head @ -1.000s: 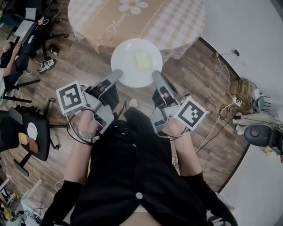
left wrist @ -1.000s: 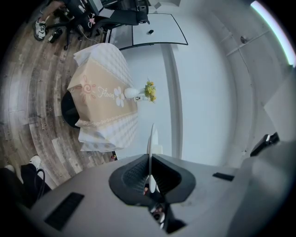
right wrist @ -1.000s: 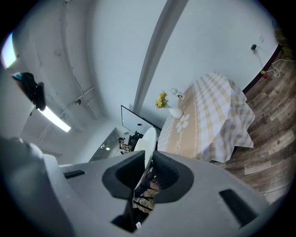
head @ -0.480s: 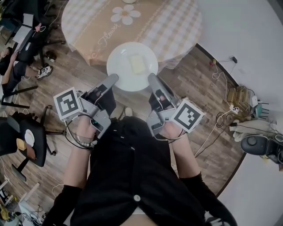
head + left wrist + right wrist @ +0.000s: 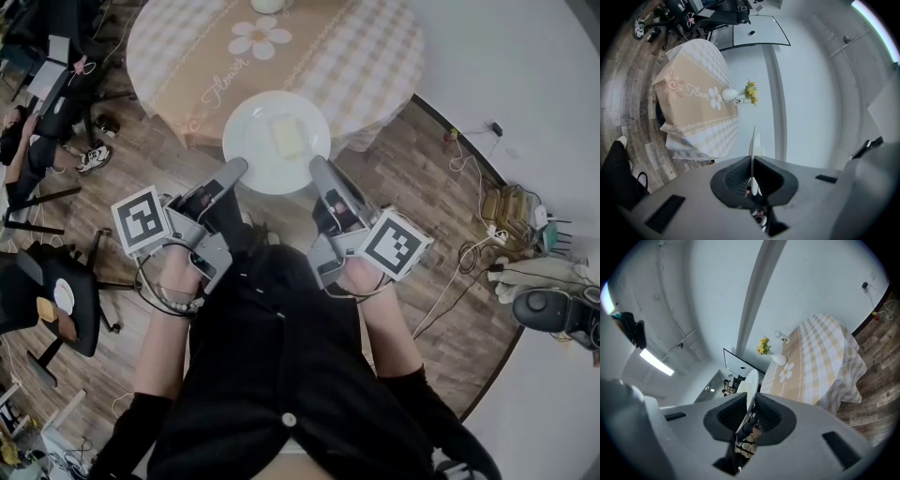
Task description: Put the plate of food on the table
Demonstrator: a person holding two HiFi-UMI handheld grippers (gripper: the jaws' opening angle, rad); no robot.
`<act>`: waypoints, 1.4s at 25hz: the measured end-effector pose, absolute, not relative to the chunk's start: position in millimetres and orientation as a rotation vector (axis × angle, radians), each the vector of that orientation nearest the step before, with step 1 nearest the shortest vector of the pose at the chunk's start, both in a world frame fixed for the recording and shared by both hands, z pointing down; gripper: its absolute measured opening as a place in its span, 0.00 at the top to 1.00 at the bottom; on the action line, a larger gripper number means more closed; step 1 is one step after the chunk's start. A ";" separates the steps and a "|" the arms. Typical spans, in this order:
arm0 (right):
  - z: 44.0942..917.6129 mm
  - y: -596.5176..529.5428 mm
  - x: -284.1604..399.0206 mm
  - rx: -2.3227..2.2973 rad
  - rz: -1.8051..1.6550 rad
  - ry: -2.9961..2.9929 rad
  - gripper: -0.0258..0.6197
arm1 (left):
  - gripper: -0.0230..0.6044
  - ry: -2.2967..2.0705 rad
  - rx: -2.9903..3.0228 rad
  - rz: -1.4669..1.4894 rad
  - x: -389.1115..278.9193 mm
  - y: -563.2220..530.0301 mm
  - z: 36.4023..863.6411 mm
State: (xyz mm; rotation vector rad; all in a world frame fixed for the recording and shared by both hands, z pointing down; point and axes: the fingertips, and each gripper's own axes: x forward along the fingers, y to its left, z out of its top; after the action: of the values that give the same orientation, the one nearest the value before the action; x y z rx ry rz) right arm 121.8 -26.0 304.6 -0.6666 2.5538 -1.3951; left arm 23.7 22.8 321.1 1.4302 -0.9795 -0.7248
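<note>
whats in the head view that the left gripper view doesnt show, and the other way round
Only the head view: the pale yellow block of food lying on the plate, and the right gripper clamped on the plate's rim across from the left gripper.
Only the left gripper view: the yellow flowers in a white vase on the checked tablecloth, and the plate seen edge-on between the closed jaws.
Both: the plate, not yet on the table, and the checked tablecloth with its daisy print.
</note>
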 end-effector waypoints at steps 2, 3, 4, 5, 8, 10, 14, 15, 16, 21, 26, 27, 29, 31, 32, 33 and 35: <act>303.5 -29.5 122.1 -0.674 -1.388 2.551 0.90 | 0.95 -0.977 1.437 -0.719 23.6 18.7 320.0; 302.8 -30.8 122.6 -0.678 -1.384 2.550 0.90 | 0.95 -0.976 1.440 -0.715 23.9 17.0 319.5; 302.1 -32.1 123.7 -0.683 -1.381 2.548 0.90 | 0.95 -0.973 1.442 -0.711 24.6 15.2 319.2; 301.6 -33.6 125.1 -0.689 -1.379 2.546 0.90 | 0.95 -0.970 1.445 -0.706 25.5 13.0 318.8; 302.2 -39.9 127.0 -0.716 -1.376 2.536 0.90 | 0.95 -0.952 1.451 -0.699 26.5 4.1 319.0; 304.3 -44.5 125.8 -0.734 -1.375 2.532 0.90 | 0.95 -0.940 1.452 -0.698 25.0 -1.5 321.3; 305.2 -59.0 122.9 -0.756 -1.372 2.521 0.90 | 0.95 -0.922 1.455 -0.688 22.3 -17.3 322.3; 305.5 -63.7 122.0 -0.763 -1.375 2.516 0.90 | 0.95 -0.918 1.455 -0.683 21.2 -22.4 322.1; 306.2 -68.6 120.5 -0.771 -1.379 2.511 0.90 | 0.95 -0.915 1.455 -0.678 19.3 -27.9 322.4; 309.8 -91.5 106.4 -0.802 -1.387 2.493 0.90 | 0.95 -0.902 1.461 -0.653 3.9 -53.1 326.2; 307.0 -115.8 84.6 -0.826 -1.386 2.480 0.90 | 0.95 -0.893 1.478 -0.639 -18.8 -79.3 322.2; 307.4 -121.9 79.9 -0.831 -1.388 2.478 0.90 | 0.95 -0.892 1.481 -0.635 -23.7 -85.7 321.9; 307.3 -133.3 72.7 -0.835 -1.388 2.476 0.90 | 0.95 -0.890 1.485 -0.630 -30.7 -97.5 321.4; 306.7 -142.9 70.7 -0.833 -1.387 2.476 0.90 | 0.95 -0.890 1.486 -0.625 -32.4 -107.1 321.6; 307.0 -147.0 71.4 -0.834 -1.389 2.476 0.90 | 0.95 -0.891 1.487 -0.623 -31.7 -111.2 321.9; 307.8 -150.7 71.7 -0.837 -1.391 2.475 0.90 | 0.95 -0.891 1.488 -0.621 -31.6 -115.2 322.2; 309.0 -160.3 64.6 -0.847 -1.396 2.476 0.90 | 0.95 -0.889 1.490 -0.616 -39.2 -125.1 322.8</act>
State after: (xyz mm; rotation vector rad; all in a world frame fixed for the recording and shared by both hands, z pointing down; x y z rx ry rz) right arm 64.6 -160.3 309.0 -0.8471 2.4755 -1.3964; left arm -39.2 -125.1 322.8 1.4903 -0.8886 -0.6158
